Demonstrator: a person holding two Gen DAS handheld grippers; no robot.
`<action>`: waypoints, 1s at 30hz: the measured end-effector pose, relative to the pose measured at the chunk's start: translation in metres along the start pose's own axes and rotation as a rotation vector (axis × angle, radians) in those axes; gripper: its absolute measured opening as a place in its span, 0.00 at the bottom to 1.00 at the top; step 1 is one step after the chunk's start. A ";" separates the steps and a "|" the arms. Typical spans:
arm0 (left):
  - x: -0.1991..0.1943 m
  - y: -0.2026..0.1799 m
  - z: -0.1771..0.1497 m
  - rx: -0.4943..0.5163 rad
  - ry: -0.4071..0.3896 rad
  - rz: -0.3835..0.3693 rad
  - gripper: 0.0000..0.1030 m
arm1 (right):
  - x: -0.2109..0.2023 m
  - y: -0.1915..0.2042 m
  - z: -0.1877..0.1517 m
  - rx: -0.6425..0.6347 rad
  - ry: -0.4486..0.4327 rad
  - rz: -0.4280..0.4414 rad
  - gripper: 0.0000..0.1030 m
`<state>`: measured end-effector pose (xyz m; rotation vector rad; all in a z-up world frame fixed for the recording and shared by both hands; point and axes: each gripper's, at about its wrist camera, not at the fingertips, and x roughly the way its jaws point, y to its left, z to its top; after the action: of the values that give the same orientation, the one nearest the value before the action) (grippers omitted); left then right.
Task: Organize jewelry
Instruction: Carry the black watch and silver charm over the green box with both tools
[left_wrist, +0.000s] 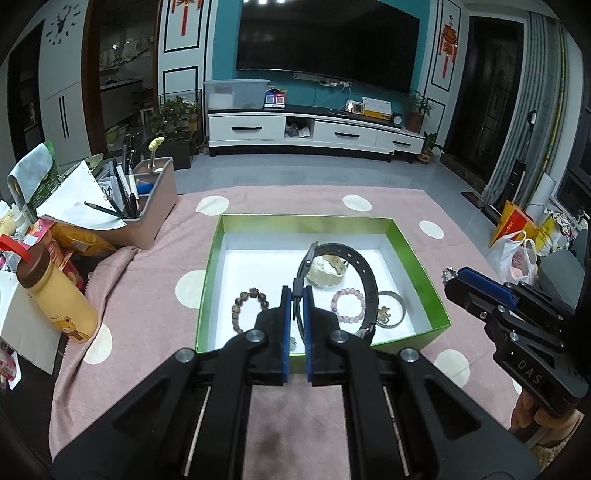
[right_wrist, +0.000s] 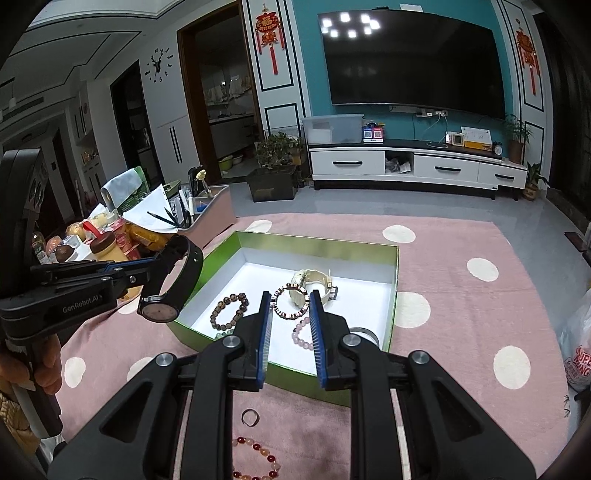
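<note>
The left gripper (left_wrist: 296, 295) pinches a black watch (right_wrist: 173, 284) by its strap. The right gripper (right_wrist: 290, 314) clamps a metal-link bracelet (right_wrist: 290, 303). Only the right wrist view shows the ring (right_wrist: 250, 418) on the pink cloth (right_wrist: 461, 332).

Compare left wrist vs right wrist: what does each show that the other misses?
Left wrist only: a gold trinket beside the silver bangle.
Right wrist only: a ring and red-and-cream bead bracelet on the cloth outside the box, plus the watch face.
Both: the green box, black watch clamped in the left gripper, brown bead bracelet, pink bead bracelet, cream watch.
</note>
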<state>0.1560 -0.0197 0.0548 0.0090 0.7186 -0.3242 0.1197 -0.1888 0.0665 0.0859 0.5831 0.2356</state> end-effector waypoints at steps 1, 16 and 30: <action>0.001 0.000 0.001 -0.002 0.001 0.001 0.05 | 0.001 0.000 0.000 0.001 0.000 0.000 0.19; 0.028 -0.009 0.013 0.033 0.024 0.016 0.05 | 0.022 -0.009 0.007 0.012 0.014 -0.016 0.19; 0.053 -0.005 0.014 0.026 0.062 0.020 0.05 | 0.039 -0.015 0.009 0.021 0.034 -0.027 0.19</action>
<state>0.2014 -0.0411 0.0315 0.0506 0.7753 -0.3153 0.1591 -0.1944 0.0512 0.0942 0.6204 0.2048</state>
